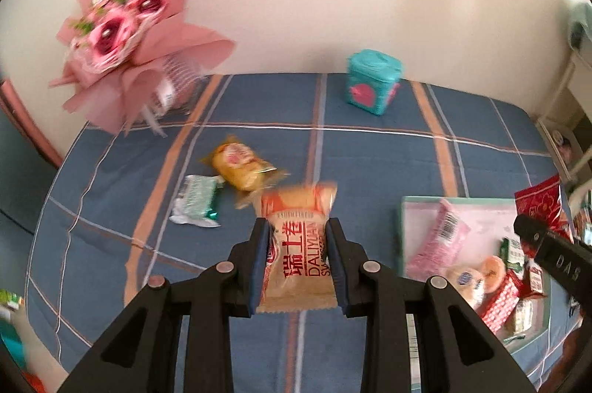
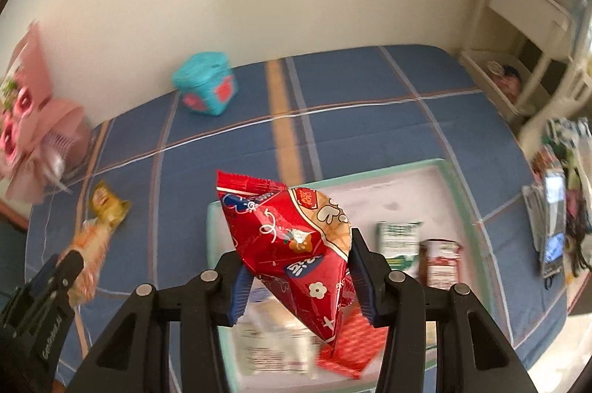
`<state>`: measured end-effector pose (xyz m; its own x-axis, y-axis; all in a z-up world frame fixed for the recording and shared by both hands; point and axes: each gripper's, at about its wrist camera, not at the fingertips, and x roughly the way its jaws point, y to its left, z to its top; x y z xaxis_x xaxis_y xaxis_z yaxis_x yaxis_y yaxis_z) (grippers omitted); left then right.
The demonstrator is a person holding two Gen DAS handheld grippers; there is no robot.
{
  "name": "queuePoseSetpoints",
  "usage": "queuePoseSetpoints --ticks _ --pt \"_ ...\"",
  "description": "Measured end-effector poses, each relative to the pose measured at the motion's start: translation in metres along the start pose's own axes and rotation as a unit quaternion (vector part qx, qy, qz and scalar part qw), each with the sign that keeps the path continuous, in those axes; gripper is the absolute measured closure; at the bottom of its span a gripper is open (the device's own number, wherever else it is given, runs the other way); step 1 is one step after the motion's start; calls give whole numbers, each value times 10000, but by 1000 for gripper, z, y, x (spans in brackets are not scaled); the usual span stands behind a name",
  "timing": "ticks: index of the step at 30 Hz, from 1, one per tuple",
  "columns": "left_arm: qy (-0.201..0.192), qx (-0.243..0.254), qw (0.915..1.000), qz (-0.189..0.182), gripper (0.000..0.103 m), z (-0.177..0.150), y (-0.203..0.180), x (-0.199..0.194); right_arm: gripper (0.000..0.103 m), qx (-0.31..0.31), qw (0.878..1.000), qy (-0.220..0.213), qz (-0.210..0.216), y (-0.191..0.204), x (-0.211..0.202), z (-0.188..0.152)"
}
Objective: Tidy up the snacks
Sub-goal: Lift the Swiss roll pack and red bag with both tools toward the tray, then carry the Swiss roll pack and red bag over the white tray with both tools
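We see a glossy red foil bag, a matt woven plaid cloth, and crinkled pink paper wrap.

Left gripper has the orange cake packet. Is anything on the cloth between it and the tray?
Nothing visible. The left gripper holds the orange cake packet in its jaws, and only bare blue cloth lies before the tray rim.

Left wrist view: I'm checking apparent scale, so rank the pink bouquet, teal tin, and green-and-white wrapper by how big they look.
1. Pink bouquet, clearly largest.
2. Teal tin.
3. Green-and-white wrapper; close to the tin, and it lies nearer, so that order is unsure.
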<state>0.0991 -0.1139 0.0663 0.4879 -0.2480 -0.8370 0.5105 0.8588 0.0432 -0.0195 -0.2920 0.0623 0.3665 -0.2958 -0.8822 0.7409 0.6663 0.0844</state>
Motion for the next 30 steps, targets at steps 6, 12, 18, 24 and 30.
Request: queuePoseSetpoints --ticks 6,12,18,24,30 --pt "-135 520 9985 -123 80 -3 -56 -5 53 387 9991 -24 -170 -51 -2 7" --pt "-67 847 9961 -238 81 -8 -89 -1 53 524 9983 47 -239 -78 1 10" --pt "209 499 9984 -134 81 -9 -58 10 53 533 9983 223 -127 -76 6 3" --pt "546 178 9983 -139 81 -24 -28 18 53 245 9992 298 -113 -57 -2 -16" --pt "1062 158 9941 -134 79 -55 -23 32 53 -28 9988 447 -215 -45 -4 -45"
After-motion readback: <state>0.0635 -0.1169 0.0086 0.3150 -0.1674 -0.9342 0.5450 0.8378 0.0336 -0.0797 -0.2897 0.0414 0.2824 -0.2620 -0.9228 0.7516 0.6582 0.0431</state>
